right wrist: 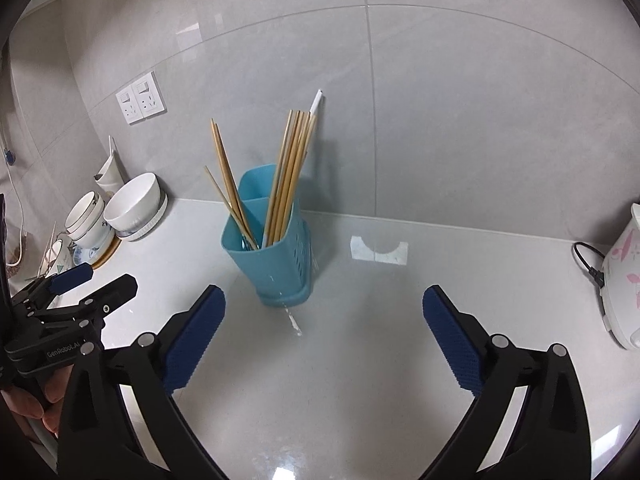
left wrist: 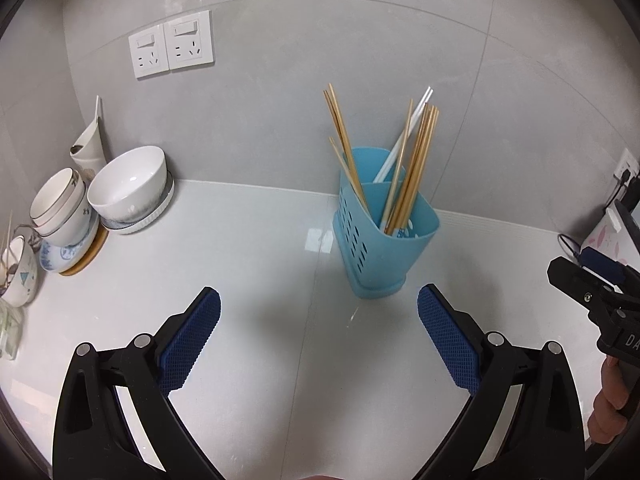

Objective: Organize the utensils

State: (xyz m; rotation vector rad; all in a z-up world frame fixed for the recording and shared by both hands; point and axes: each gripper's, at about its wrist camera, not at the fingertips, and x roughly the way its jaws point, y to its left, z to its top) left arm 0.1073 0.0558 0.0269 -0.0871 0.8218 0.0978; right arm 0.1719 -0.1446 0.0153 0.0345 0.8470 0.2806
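A blue perforated utensil holder (left wrist: 384,244) stands on the white counter near the grey wall, also in the right wrist view (right wrist: 272,264). Several wooden chopsticks (left wrist: 416,168) and a white pair (left wrist: 404,136) stand in it; they show in the right wrist view too (right wrist: 288,176). My left gripper (left wrist: 319,308) is open and empty, just short of the holder. My right gripper (right wrist: 324,308) is open and empty, in front of the holder and a little to its right. Each gripper shows at the edge of the other's view.
Stacked white bowls and plates (left wrist: 128,184) and smaller bowls (left wrist: 60,208) sit at the left by the wall, under two wall sockets (left wrist: 172,44). A white appliance with pink flowers (right wrist: 624,276) and its black cable stand at the right.
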